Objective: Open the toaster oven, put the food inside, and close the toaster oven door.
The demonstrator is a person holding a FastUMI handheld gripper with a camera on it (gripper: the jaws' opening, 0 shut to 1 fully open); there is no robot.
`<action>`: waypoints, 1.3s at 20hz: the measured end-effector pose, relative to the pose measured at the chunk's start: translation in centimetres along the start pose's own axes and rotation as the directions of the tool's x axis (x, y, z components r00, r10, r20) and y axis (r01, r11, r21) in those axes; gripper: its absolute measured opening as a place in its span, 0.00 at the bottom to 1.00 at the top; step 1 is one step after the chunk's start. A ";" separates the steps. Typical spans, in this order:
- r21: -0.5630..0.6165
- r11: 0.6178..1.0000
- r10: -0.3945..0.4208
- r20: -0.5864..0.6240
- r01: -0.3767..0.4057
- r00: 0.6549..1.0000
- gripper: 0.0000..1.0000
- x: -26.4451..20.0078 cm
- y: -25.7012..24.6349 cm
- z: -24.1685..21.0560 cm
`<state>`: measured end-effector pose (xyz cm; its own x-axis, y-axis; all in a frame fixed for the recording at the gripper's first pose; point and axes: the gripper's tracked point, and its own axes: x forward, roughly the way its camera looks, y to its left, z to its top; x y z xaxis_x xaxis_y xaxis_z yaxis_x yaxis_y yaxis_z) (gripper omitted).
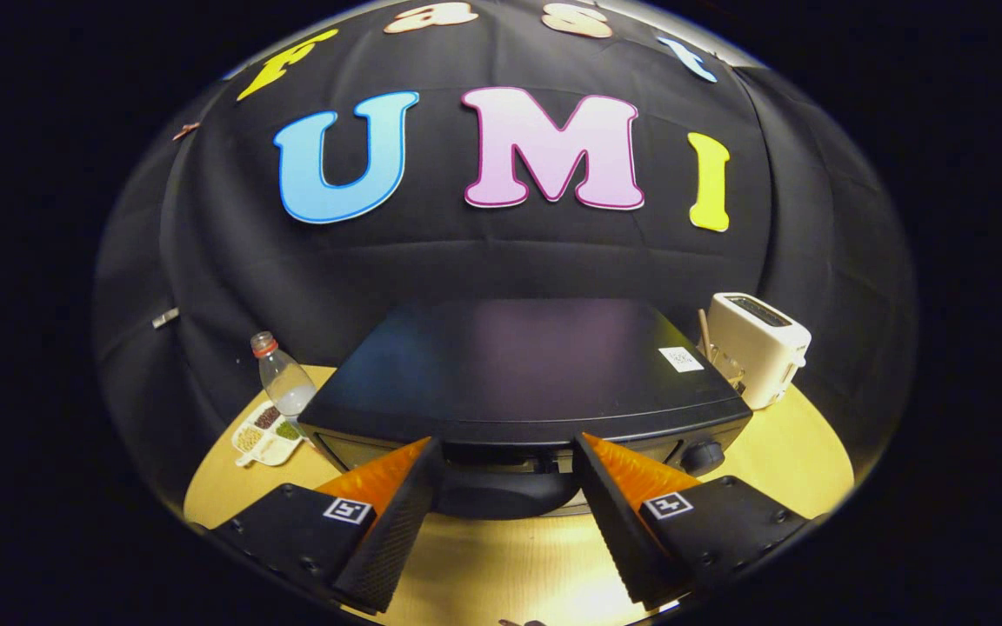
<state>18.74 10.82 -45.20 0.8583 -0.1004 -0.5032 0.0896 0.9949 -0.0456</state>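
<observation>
- here the toaster oven (523, 374) sits mid-worktop (510, 565), just ahead of the fingers, its door seemingly not yet open.
- likely heavy and rigid; the door should swing on a hinge. take hold at the dark handle (505, 487) along the front's top edge.
- the gripper (508, 487) is spread wide, holding nothing, fingers flanking the handle without clearly touching it.

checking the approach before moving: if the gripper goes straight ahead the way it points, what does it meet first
Most likely the toaster oven, at its door handle, which sits just ahead between the open jaws of the gripper. Exact depth is hard to judge.
</observation>
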 end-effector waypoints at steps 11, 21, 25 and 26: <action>-0.027 0.999 0.031 -0.185 -0.037 0.982 0.97 -6.4 0.1 -6.2; -0.001 0.998 0.058 -0.388 -0.063 0.920 0.99 -10.1 -0.9 -13.0; 0.010 0.998 0.063 -0.387 -0.064 0.920 0.99 -10.3 -1.2 -12.8; 0.018 0.998 0.069 -0.390 -0.067 0.918 0.99 -10.5 -1.2 -12.8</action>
<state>3.19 10.78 -50.93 0.5977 -0.0216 -0.8015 0.0411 0.9991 0.0037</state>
